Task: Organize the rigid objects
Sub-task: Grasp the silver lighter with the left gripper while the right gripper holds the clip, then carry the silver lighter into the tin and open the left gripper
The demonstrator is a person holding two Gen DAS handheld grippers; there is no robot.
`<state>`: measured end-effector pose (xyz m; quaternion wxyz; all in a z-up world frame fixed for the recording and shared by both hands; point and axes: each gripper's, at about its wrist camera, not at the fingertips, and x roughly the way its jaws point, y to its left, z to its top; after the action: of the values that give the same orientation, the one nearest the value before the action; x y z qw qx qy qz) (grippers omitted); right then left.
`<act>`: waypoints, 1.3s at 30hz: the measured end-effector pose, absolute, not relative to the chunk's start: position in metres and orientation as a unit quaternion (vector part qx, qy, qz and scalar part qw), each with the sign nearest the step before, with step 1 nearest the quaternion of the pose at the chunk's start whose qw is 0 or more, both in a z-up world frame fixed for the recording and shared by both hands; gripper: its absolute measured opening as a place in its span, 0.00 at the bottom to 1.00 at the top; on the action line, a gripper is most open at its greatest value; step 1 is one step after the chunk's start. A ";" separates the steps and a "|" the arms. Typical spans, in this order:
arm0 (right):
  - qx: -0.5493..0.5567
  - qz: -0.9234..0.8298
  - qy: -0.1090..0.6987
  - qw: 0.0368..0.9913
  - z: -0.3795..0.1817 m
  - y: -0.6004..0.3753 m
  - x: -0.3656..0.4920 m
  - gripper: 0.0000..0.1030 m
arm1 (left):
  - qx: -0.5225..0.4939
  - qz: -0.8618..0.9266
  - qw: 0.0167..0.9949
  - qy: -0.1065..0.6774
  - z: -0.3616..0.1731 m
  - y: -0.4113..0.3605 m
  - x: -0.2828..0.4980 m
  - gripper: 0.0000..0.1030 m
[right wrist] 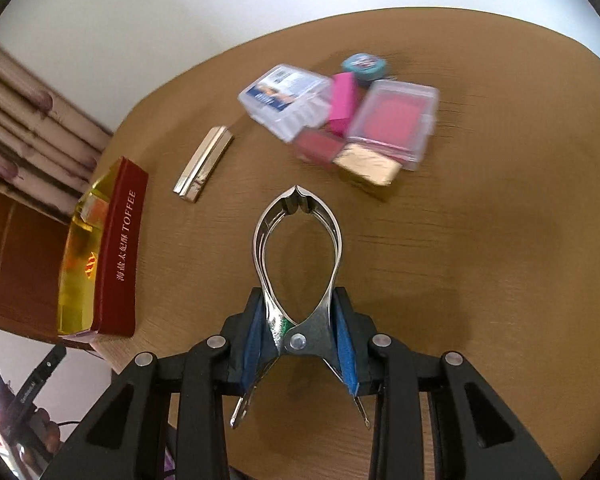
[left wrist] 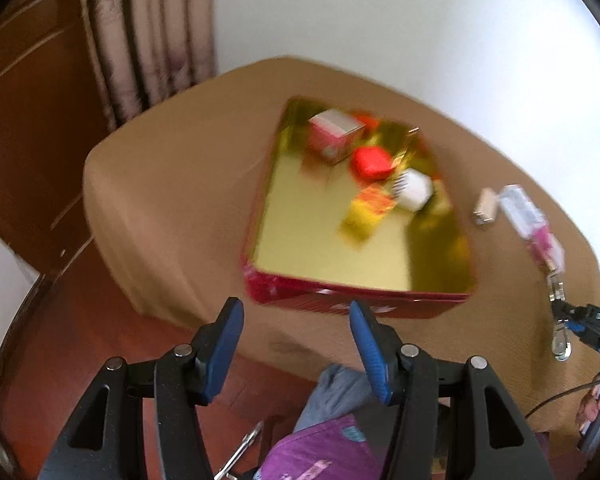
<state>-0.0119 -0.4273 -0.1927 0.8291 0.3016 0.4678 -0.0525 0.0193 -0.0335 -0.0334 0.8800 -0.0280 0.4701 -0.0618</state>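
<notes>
Presently, the right gripper (right wrist: 298,344) is clamped on a shiny steel spring clamp (right wrist: 298,264), its blue-padded fingers (right wrist: 345,350) pressing the clamp's two handles just beside the pivot rivet. The clamp's toothed tips meet, and it hangs above the brown desk (right wrist: 480,260) with its shadow beneath it. In the left wrist view the same clamp (left wrist: 558,308) appears small at the right edge, above the desk (left wrist: 172,200).

The left gripper (left wrist: 296,344) holds nothing; its fingers (left wrist: 370,356) stand wide apart, positioned over the near edge of the desk, just short of a red tin box (left wrist: 340,300) with a gold mirrored interior. That view is motion-blurred. Inside the box lie a pink-and-white carton (left wrist: 334,136), a red item (left wrist: 371,162), a white item (left wrist: 414,189) and a yellow packet (left wrist: 366,210), grouped toward the far right corner. In the right wrist view the box's red side wall (right wrist: 122,252) reads "TOFFEE".

On the desk well beyond the held clamp sits a touching cluster: a clear case with blue label (right wrist: 286,98), a magenta block (right wrist: 343,102), a clear case with pink contents (right wrist: 396,122), a dark pink box (right wrist: 318,147), a gold foil block (right wrist: 368,166) and a teal round tin (right wrist: 365,65) at the far side. A slim silver bar (right wrist: 204,163) lies alone between the cluster and the box.
</notes>
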 end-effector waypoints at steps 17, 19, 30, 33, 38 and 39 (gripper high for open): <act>0.260 -0.125 0.450 0.845 -0.209 -0.527 -0.065 0.30 | 0.154 -0.258 0.816 0.494 -0.018 -0.275 0.131 0.55; 0.266 -0.117 0.446 0.847 -0.211 -0.532 -0.067 0.30 | 0.177 -0.251 0.812 0.497 -0.032 -0.297 0.149 0.55; 0.274 -0.093 0.447 0.847 -0.208 -0.541 -0.069 0.31 | 0.182 -0.244 0.744 0.595 -0.098 -0.334 0.205 0.55; 0.265 -0.094 0.456 0.844 -0.207 -0.539 -0.066 0.31 | 0.189 -0.236 0.751 0.587 -0.105 -0.338 0.202 0.40; 0.264 -0.098 0.463 0.841 -0.206 -0.537 -0.064 0.33 | 0.185 -0.228 0.763 0.576 -0.105 -0.337 0.189 0.29; 0.263 -0.098 0.463 0.841 -0.206 -0.537 -0.064 0.34 | 0.179 -0.231 0.765 0.573 -0.102 -0.335 0.182 0.29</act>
<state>-0.0643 -0.5367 -0.2059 0.8410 0.2626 0.4629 -0.0979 0.1819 -0.3348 -0.1020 0.7654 0.1790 0.5734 -0.2310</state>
